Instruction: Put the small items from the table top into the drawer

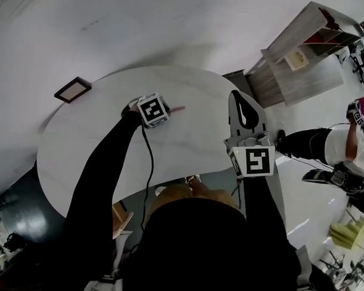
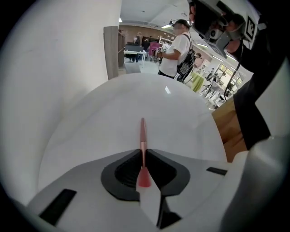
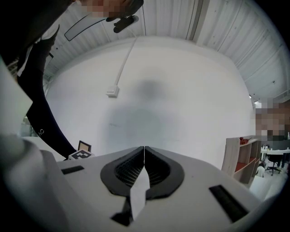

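Pen (image 2: 142, 138) lay on the white table (image 2: 86, 131), one end clenched in my left gripper (image 2: 143, 156); my right gripper (image 3: 144, 154) hung at the table's edge, jaws together on nothing. Gripped so near its end, it could swivel or slip when lifted.

The round white surface (image 1: 188, 145) carried a slim pink pen (image 1: 178, 109) toward its middle, with one end pinched in the left tool (image 2: 143, 158). A small dark-framed panel (image 1: 72, 89) sat at the left rim; whether it rested on the surface was unclear.
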`<state>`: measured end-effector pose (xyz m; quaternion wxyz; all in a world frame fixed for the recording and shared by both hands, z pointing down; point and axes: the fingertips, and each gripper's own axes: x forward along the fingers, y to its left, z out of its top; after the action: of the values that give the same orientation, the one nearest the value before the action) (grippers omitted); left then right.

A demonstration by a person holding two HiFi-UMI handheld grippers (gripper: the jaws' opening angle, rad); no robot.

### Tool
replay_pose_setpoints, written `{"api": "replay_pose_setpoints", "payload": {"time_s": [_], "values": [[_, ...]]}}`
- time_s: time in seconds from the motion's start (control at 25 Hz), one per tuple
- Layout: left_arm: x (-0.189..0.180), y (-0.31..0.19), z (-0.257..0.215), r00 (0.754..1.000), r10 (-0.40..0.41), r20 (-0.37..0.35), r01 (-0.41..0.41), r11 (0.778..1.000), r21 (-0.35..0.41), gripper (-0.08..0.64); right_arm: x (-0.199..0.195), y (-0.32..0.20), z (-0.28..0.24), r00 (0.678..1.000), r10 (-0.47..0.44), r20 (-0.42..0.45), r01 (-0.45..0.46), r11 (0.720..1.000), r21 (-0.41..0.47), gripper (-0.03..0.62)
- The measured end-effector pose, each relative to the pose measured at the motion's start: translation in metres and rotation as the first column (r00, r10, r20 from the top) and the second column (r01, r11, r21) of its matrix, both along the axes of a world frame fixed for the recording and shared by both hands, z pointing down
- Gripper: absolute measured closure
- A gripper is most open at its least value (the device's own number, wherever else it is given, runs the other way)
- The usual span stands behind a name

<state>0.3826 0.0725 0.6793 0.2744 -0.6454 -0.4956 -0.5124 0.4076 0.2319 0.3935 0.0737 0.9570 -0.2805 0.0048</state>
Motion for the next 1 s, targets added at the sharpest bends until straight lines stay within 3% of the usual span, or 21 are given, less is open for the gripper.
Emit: {"api": "replay_pose_setpoints", "payload": {"time_s": [0.28, 0.44, 0.56, 0.72, 0.84, 1.0], "values": [[-0.001, 0.002, -0.005, 1.000, -0.005, -0.019, 0.005, 1.000, 0.010, 0.506, 0.004, 0.002, -0.001, 1.000, -0.004, -0.003, 0.004, 1.000, 0.015, 0.565], [0.006, 0.006, -0.032, 0.991, -0.032, -0.126, 0.030, 0.999, -0.021, 0.506, 0.003, -0.001, -0.005, 1.000, -0.017, -0.017, 0.018, 0.999, 0.034, 0.565], [0.017, 0.005, -0.068, 0.967, -0.123, -0.221, 0.105, 0.990, -0.094, 0.506, 0.004, -0.009, -0.011, 0.999, -0.039, -0.033, 0.040, 0.998, 0.050, 0.565], [0.028, -0.003, -0.127, 0.890, -0.291, -0.351, 0.214, 0.946, -0.242, 0.506, 0.005, -0.025, -0.024, 0.996, -0.071, -0.062, 0.075, 0.995, 0.070, 0.565], [0.029, -0.009, -0.173, 0.804, -0.432, -0.409, 0.282, 0.882, -0.377, 0.506, 0.004, -0.037, -0.031, 0.992, -0.097, -0.080, 0.103, 0.992, 0.077, 0.565], [0.021, -0.022, -0.228, 0.691, -0.559, -0.458, 0.317, 0.804, -0.503, 0.506, 0.001, -0.053, -0.040, 0.987, -0.134, -0.090, 0.143, 0.985, 0.096, 0.565]]}}
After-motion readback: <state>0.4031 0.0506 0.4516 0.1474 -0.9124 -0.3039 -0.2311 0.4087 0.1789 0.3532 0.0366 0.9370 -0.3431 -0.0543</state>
